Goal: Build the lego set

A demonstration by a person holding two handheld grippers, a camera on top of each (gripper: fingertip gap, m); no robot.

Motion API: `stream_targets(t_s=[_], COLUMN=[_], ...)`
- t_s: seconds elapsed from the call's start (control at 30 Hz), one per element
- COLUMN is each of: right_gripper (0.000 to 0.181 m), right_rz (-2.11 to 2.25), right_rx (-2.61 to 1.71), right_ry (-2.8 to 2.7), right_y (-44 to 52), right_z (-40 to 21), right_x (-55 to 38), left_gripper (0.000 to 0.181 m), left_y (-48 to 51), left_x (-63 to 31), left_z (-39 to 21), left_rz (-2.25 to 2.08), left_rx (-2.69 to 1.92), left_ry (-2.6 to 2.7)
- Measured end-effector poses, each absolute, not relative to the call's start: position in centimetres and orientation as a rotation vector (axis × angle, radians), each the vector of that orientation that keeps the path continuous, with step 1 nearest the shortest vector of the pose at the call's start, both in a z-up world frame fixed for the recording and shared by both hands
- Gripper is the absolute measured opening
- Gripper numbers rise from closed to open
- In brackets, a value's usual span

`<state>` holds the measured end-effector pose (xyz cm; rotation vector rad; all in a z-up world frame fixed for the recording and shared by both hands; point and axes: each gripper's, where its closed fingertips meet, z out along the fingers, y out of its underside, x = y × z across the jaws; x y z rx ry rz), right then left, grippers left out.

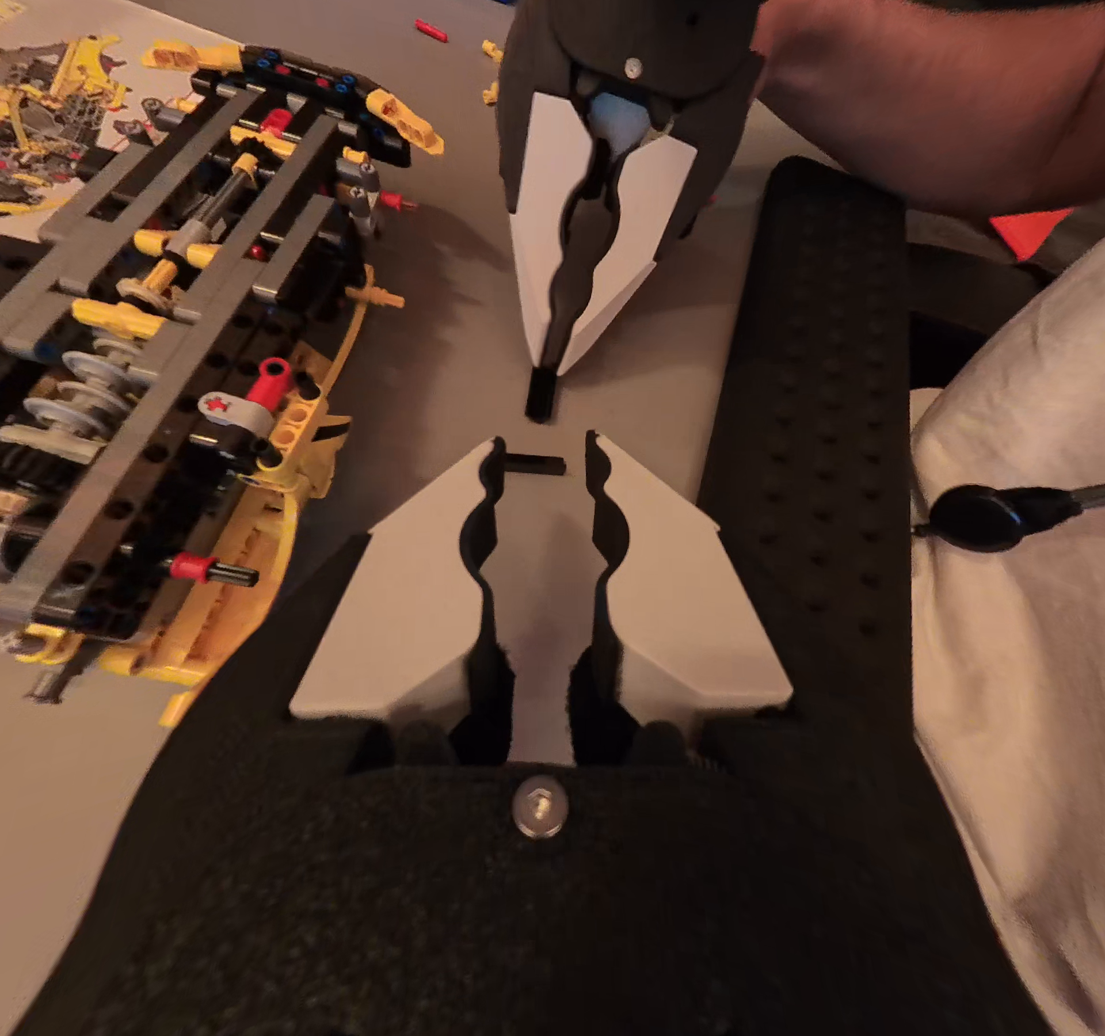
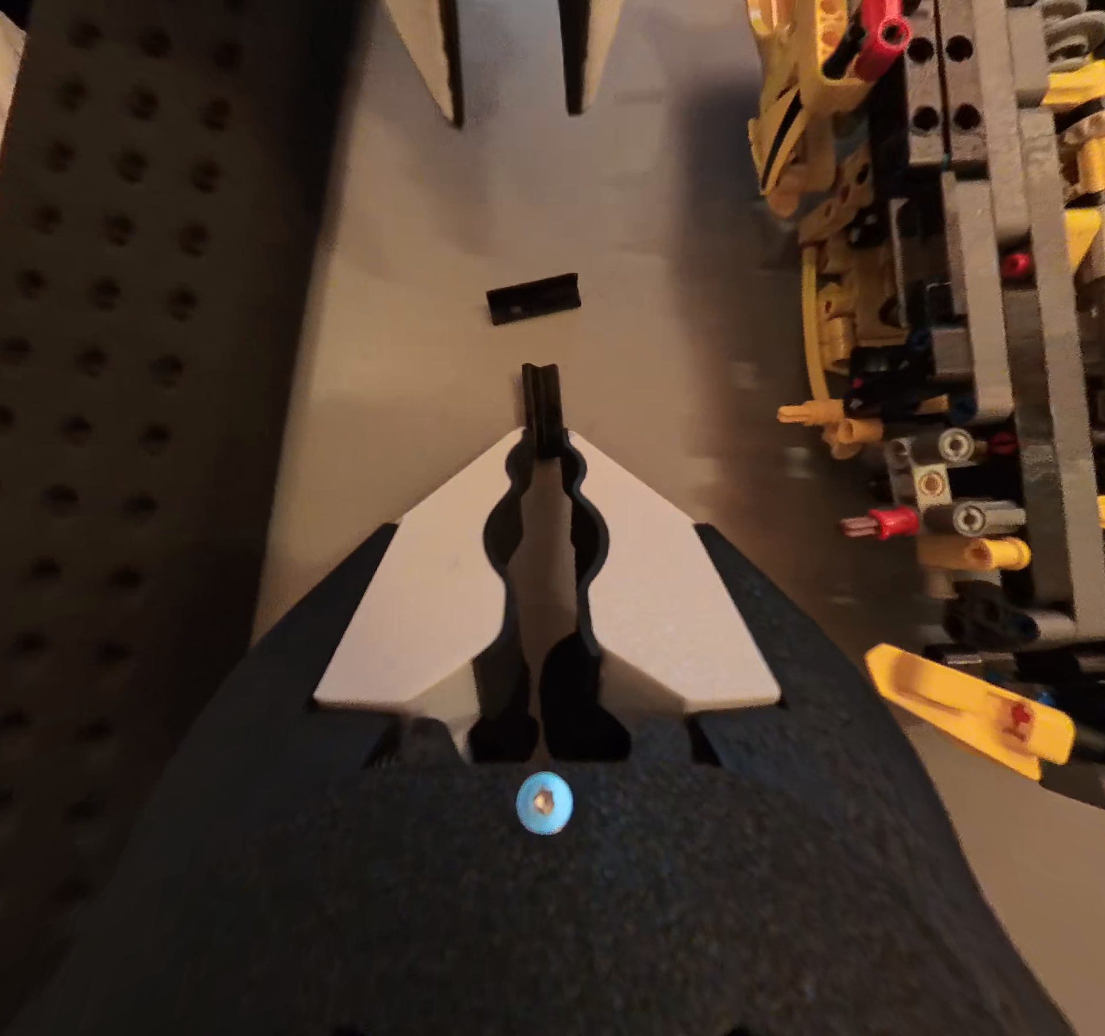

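My right gripper is shut on a short black axle that sticks forward out of its fingertips, down at the grey table. The left wrist view shows the same gripper and axle. My left gripper is open. A second short black axle lies crosswise on the table between its fingertips; its end is at the left pad and there is a gap to the right pad. This loose axle and the left gripper also show in the right wrist view.
The large yellow, grey and black model lies left of the grippers, right in the right wrist view. A long black perforated panel lies on the other side. An instruction booklet and loose small parts are farther back. The gap from one gripper's tips to the other's is roughly 8 cm.
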<state>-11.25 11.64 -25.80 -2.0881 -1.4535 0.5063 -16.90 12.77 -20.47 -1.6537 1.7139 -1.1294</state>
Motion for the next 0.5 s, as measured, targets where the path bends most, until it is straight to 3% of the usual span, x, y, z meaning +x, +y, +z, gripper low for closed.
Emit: stream_targets(t_s=[0.33,0.5], right_gripper=[0.000,0.000], right_rz=[0.471,0.678], right_rx=[-2.108,-2.149], right_ry=[-1.453,-1.299], right_y=[11.5,11.8], right_z=[-26.1,-24.9], right_x=[-11.7,-12.0], left_gripper=[0.027,0.027], left_y=[11.9,12.3], left_x=[-16.5,-16.3], left_z=[-22.4,-22.8], left_rz=[-1.000,-0.918], left_rx=[-1.587,-1.544], left_ry=[1.812,1.860])
